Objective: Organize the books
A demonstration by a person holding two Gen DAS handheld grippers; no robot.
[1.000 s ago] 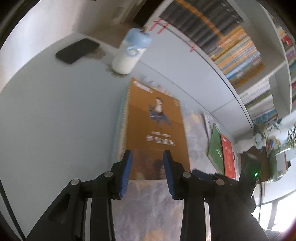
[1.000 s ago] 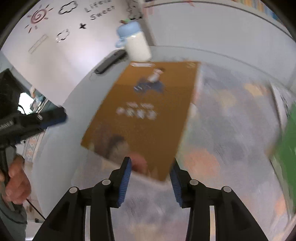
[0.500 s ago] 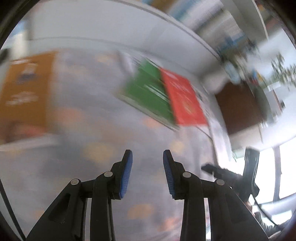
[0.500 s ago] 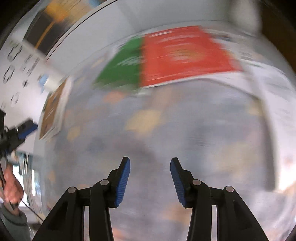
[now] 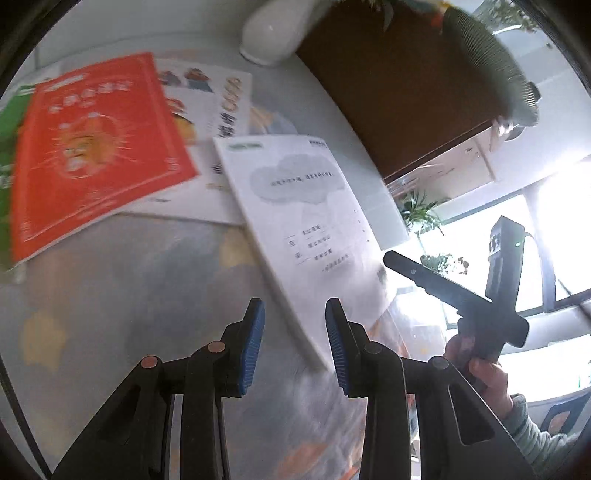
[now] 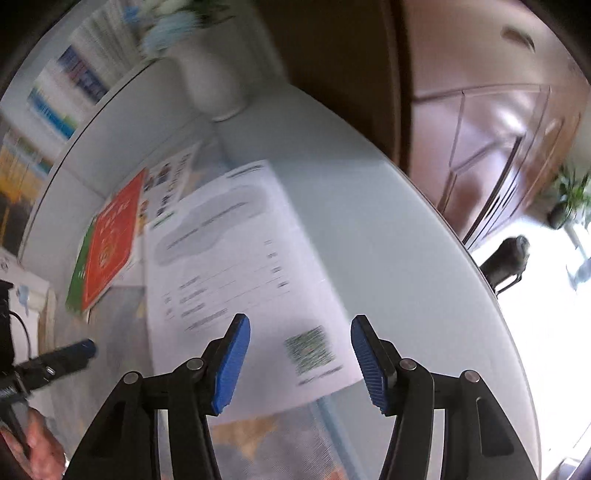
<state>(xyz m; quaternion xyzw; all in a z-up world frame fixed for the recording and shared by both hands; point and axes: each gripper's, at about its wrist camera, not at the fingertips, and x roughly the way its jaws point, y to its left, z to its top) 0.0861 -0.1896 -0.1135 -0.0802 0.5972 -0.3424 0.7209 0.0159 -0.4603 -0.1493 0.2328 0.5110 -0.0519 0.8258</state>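
Smooth pale grey tabletop [image 6: 388,206], faintly glossy, under a semi-transparent patterned plastic mat [image 5: 122,295] with a soft sheen. Thin white matt paper booklet [image 5: 295,206] with printed text; at its 9 o'clock a glossy red paperback cover [image 5: 92,147] catching light. Smooth white glazed vase [image 5: 273,33] at 12 o'clock. Dark brown wooden cabinet [image 5: 402,85], satin finish. Matt black plastic left gripper [image 5: 294,345] and right gripper [image 6: 300,363], ribbed blue rubbery pads [image 6: 369,365], small metal rivets.

Home study or reading room: a pale table [image 6: 388,229] strewn with children's books [image 5: 92,147], packed bookshelves [image 6: 55,110], a white vase [image 6: 214,81], wooden cabinets [image 6: 498,110] and houseplants [image 5: 421,214] were visible.
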